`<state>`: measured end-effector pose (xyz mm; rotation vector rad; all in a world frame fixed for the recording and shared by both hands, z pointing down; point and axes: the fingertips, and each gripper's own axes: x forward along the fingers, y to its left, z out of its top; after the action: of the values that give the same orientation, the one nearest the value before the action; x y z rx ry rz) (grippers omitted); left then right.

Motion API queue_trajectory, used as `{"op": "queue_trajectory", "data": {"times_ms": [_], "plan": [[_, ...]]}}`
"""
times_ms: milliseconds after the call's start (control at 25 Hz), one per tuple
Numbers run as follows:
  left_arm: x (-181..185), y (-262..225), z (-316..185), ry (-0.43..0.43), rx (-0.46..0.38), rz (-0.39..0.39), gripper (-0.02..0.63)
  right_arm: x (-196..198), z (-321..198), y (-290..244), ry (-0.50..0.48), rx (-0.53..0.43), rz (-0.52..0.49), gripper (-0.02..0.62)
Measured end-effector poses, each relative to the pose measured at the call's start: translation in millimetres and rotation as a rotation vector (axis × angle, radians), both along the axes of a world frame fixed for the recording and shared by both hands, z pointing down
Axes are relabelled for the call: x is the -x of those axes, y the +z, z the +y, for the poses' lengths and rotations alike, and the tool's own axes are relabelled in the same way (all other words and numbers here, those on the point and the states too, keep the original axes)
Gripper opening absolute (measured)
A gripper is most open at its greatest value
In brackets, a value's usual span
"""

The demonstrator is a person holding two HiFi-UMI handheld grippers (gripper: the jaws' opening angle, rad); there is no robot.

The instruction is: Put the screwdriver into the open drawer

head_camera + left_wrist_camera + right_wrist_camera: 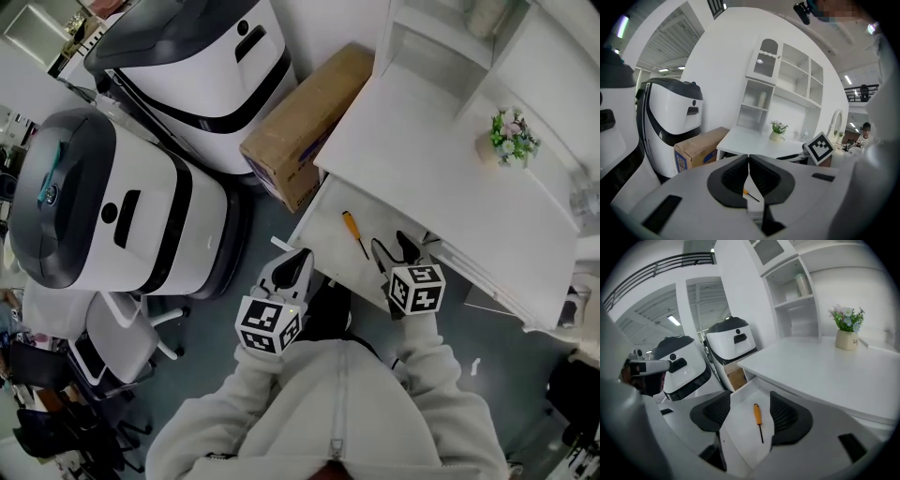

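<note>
A cardboard box (305,122) sits by the table's (441,169) left edge beside 2 white machines (84,202); we see the screwdriver (354,232) lying loose in the open drawer (326,223); right tool (394,246) above its front edge, jaws apart, empty; left tool (298,258) at its left corner, jaws together.

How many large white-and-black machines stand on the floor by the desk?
2. The far machine sits beside the cardboard box; the near machine stands left of the open drawer. Others may lie outside the frame.
</note>
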<state>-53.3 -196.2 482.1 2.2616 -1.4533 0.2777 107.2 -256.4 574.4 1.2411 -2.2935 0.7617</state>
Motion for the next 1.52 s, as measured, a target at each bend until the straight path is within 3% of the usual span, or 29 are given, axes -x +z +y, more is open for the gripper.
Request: {"op": "queue_trajectory", "data": {"times_ms": [280, 760, 1000, 1240, 1520], "plan": [[-4, -18, 11, 0.007, -0.048, -0.001, 0.025, -19, 20, -57, 0.121, -0.113, -0.074, 0.275], [-9, -58, 25, 0.011, -0.155, 0.008, 0.025, -34, 58, -147, 0.126, -0.309, -0.091, 0.265], [-16, -69, 25, 0.02, -0.186, 0.046, 0.025, -52, 84, -168, 0.19, -0.396, -0.06, 0.156], [-32, -76, 16, 0.059, -0.207, 0.059, 0.025, -61, 100, -175, 0.227, -0.424, -0.053, 0.077], [-50, -78, 10, 0.106, -0.222, 0.035, 0.025, -85, 100, -175, 0.292, -0.429, -0.043, 0.044]]}}
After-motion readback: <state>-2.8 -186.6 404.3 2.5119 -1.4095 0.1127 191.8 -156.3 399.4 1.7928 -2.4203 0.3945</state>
